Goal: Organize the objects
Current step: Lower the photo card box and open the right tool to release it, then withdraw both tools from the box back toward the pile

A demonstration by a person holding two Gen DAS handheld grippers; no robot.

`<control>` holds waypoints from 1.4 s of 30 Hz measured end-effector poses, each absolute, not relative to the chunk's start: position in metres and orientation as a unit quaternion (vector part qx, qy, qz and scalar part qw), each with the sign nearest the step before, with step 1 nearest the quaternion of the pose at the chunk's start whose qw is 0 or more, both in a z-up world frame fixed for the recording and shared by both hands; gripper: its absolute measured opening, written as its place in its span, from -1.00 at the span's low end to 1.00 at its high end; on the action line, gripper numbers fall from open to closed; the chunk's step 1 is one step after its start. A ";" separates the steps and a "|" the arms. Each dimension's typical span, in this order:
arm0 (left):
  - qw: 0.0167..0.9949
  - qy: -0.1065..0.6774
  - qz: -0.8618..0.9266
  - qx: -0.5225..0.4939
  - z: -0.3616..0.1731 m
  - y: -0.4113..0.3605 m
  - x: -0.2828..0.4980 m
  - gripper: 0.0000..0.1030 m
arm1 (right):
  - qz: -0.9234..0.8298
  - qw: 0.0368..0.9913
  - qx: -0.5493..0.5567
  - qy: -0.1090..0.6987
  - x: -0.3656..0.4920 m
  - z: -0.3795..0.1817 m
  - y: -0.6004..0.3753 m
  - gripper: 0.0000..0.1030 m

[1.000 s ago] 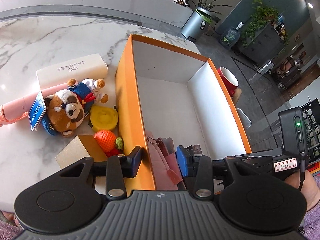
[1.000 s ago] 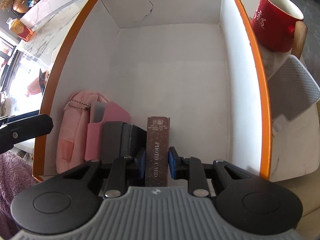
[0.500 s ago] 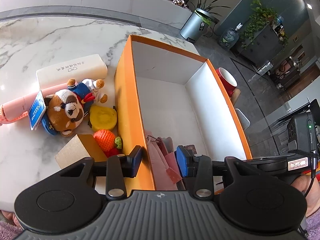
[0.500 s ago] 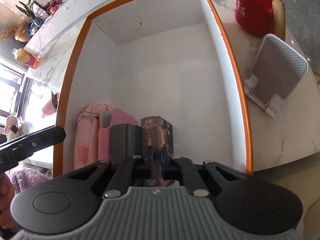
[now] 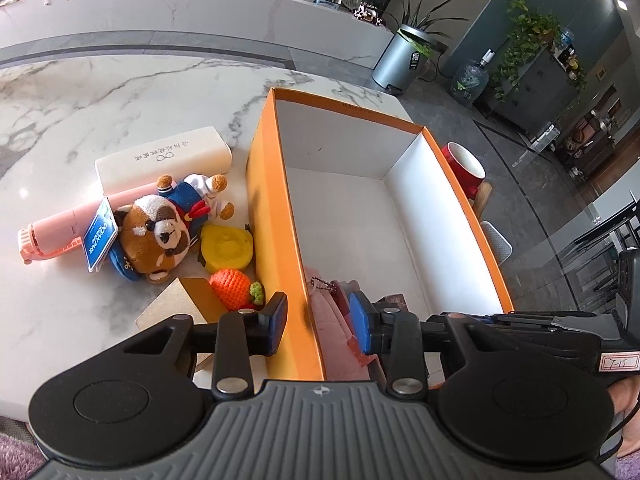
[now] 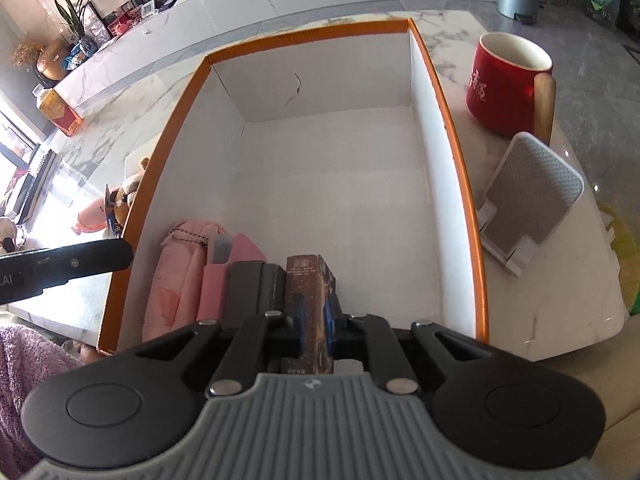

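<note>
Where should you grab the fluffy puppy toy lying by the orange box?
Probably grip the plush toy by its round brown head, coming straight down from above. It lies on its back on the table, and the yellow toy and pink fan crowd its sides, so a sideways approach has little room.

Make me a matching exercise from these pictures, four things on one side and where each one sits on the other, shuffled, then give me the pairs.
Things:
1. red mug
2. plush dog
3. photo card box
4. phone stand

Places:
A. on the marble table, left of the orange box
B. inside the orange box, between the tongs of the right gripper
C. outside the box's right wall, at its far end
D. outside the box's right wall, nearer the camera than the mug

Pairs: 1-C, 2-A, 3-B, 4-D
</note>
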State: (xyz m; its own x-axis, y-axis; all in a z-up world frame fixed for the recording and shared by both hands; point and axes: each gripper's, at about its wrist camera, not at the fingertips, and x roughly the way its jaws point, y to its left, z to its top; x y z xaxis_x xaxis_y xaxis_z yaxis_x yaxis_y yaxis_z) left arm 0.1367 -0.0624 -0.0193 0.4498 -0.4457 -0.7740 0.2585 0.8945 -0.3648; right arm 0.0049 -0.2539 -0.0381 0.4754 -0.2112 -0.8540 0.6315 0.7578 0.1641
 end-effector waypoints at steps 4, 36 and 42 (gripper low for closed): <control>0.854 0.467 -0.213 -0.088 -0.010 -0.059 0.130 -0.22 | -0.261 0.844 0.209 0.419 0.001 -0.027 -0.245 -0.70; 0.898 0.418 -0.133 -0.036 -0.007 0.069 0.124 -0.10 | -0.075 0.916 0.061 0.389 0.150 0.001 -0.126 -0.05; 0.886 0.439 -0.135 -0.059 -0.030 0.086 0.135 -0.10 | -0.078 0.891 0.035 0.445 0.184 -0.023 -0.124 -0.24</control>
State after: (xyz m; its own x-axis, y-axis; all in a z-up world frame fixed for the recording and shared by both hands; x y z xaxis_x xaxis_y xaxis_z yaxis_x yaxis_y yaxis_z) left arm 0.1348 0.0858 -0.0304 0.5784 -0.2910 -0.7621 0.1868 0.9566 -0.2235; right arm 0.1841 -0.1244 -0.0230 0.5915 -0.1069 -0.7992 0.1700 0.9854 -0.0060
